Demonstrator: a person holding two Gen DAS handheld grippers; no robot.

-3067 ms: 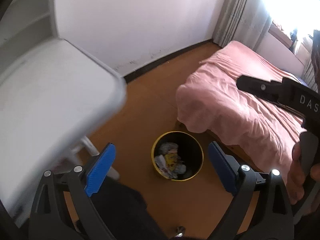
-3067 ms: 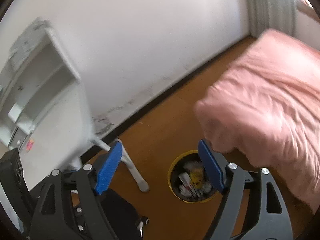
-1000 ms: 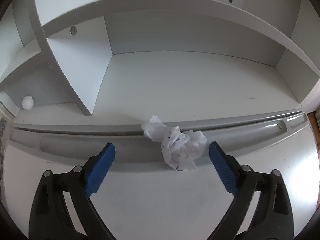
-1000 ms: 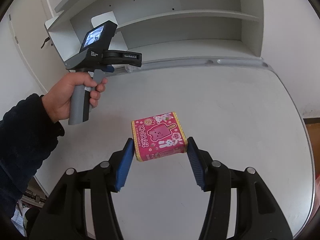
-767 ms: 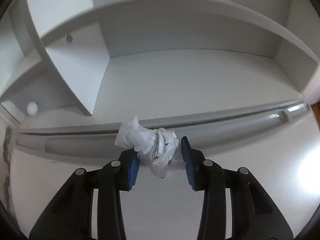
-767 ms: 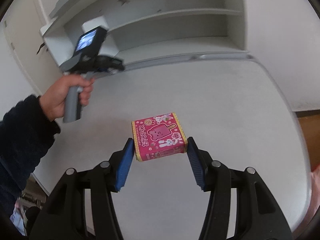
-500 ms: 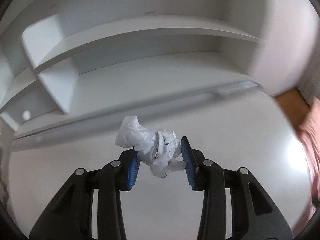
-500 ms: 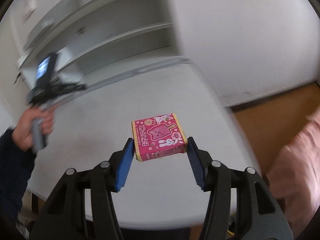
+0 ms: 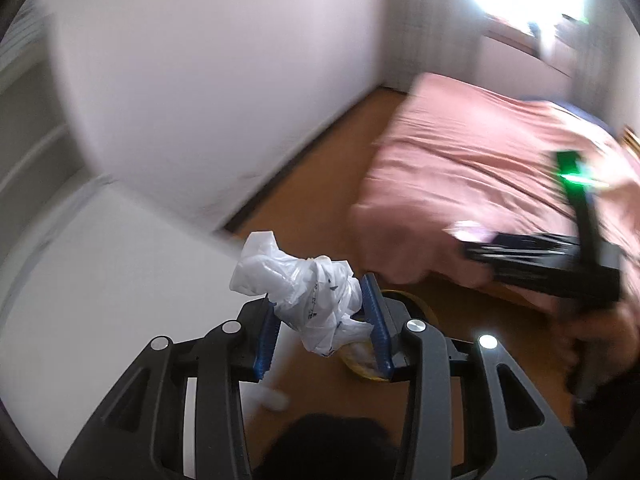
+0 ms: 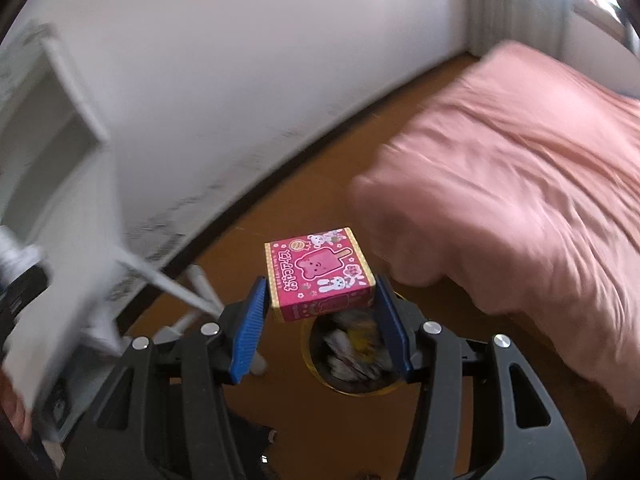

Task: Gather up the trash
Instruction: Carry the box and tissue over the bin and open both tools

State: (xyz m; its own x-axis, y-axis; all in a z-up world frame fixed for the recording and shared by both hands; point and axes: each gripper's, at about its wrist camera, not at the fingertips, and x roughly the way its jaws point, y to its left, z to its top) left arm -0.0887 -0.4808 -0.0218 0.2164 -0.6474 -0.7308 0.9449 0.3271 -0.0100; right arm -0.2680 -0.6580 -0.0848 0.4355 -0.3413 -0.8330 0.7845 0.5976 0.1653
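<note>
My left gripper [image 9: 322, 324] is shut on a crumpled white plastic wrapper [image 9: 300, 288], held in the air past the desk's edge. Behind its right finger shows part of the yellow-rimmed bin [image 9: 362, 362] on the floor. My right gripper [image 10: 320, 312] is shut on a pink ice-cream box [image 10: 318, 274] with a bear and rabbits printed on it. That box hangs just above the bin [image 10: 348, 360], which holds several pieces of trash. In the left wrist view the other gripper [image 9: 560, 264] appears blurred at the right, in a hand.
A bed with a pink cover [image 10: 520, 184] fills the right side, close to the bin. The white desk [image 9: 100, 280] and its legs [image 10: 176, 284] stand at the left. A white wall [image 10: 240, 60] runs behind, above brown wooden floor [image 10: 280, 208].
Both grippers swung away from the desk and shelves toward the floor by the bed. The left gripper closed on the white wrapper and lifted it. The pink box stayed gripped.
</note>
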